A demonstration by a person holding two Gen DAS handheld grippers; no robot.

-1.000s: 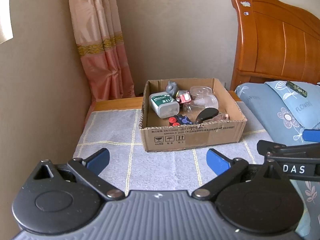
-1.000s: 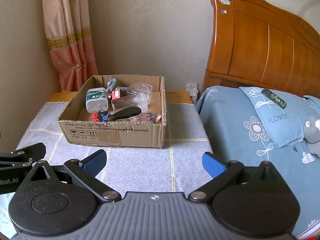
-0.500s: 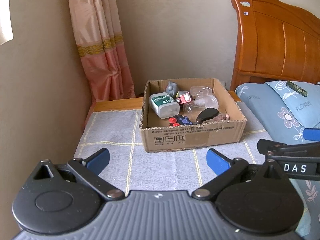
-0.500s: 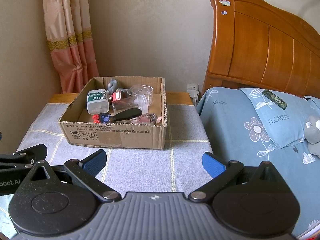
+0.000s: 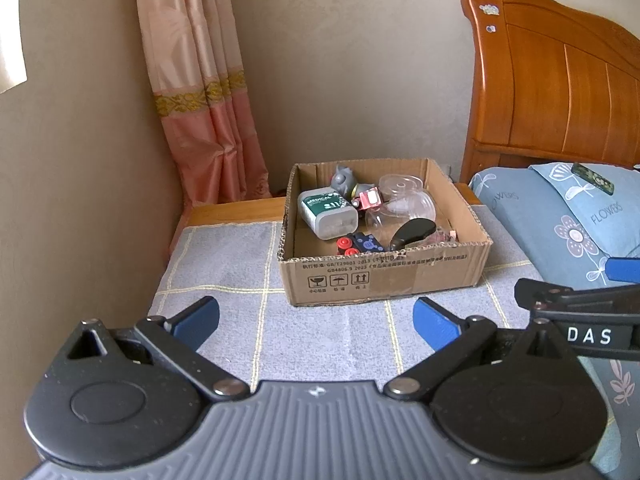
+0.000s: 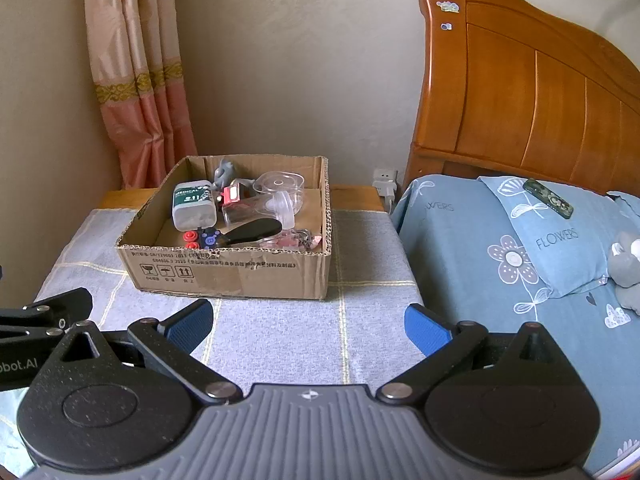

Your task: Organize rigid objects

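Here, left gripper [image 5: 316, 322] and right gripper [image 6: 306, 320] level before the cardboard box [image 6: 224, 272] (jaws apart, empty).

You can read "MEDICAL" on the white bottle [image 5: 327, 213], "FLOWERS" on the pillow [image 6: 557, 239], and "DAS" on the right hand-held gripper [image 5: 588, 336].

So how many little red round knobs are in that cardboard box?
2. One red knob lies near the cardboard box front wall beside the blue piece; the other sits just in front. More may be hidden.
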